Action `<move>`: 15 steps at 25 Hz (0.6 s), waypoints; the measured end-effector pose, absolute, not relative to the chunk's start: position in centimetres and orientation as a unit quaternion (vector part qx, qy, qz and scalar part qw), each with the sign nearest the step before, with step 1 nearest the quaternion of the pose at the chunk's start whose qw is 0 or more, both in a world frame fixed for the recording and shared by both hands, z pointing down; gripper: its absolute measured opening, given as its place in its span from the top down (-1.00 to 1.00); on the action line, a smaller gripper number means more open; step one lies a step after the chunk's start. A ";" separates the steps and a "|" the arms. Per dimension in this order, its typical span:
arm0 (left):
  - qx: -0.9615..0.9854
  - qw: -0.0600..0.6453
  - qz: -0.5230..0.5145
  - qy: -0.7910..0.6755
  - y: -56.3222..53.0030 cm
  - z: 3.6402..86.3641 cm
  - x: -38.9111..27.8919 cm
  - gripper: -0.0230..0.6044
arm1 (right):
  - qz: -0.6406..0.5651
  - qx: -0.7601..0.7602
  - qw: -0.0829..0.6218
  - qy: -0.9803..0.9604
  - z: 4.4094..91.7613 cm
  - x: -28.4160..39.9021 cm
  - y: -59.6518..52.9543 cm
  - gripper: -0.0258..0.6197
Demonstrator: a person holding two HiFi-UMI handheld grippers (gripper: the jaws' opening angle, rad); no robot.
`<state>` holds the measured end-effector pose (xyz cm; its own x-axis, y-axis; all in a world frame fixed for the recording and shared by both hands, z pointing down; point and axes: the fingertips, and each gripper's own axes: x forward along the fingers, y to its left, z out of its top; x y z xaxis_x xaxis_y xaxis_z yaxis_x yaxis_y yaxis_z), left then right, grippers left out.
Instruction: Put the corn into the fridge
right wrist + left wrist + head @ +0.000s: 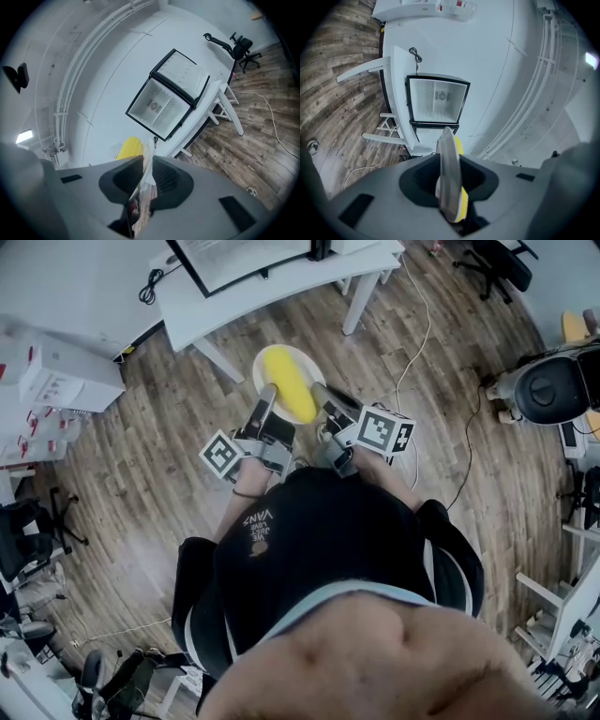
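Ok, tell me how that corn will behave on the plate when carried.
The corn looks rounded, so it may roll if the plate tilts. Its surface looks smooth, so it could slide too.

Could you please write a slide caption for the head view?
Left gripper and right gripper grip a white plate bearing the corn over a wooden floor.

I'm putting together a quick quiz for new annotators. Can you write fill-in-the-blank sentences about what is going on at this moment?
1. The left gripper and the right gripper are each shut on the rim of a white ____.
2. On it lies the yellow ____.
3. The fridge on the table stands with its door ____.

Missing words: plate; corn; open.
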<state>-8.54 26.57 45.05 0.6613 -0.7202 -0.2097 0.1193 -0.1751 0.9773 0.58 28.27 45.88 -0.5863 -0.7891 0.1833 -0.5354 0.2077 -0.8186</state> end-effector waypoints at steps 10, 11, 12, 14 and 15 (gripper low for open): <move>0.677 0.592 -0.367 -0.239 22.0 44.6 -7.6 0.62 | -0.453 -0.408 0.127 0.782 45.4 1.8 23.0 0.73; 0.677 0.590 -0.368 -0.240 21.5 44.6 -7.4 0.62 | -0.454 -0.405 0.127 0.783 45.3 1.9 22.5 0.73; 0.677 0.589 -0.369 -0.241 21.0 44.6 -7.3 0.62 | -0.456 -0.402 0.126 0.784 45.3 2.0 22.0 0.73; 0.677 0.586 -0.372 -0.244 20.4 44.5 -7.1 0.62 | -0.456 -0.398 0.122 0.787 45.3 2.1 21.3 0.73; 0.676 0.585 -0.374 -0.245 20.1 44.5 -7.1 0.62 | -0.455 -0.396 0.120 0.788 45.2 2.2 21.0 0.73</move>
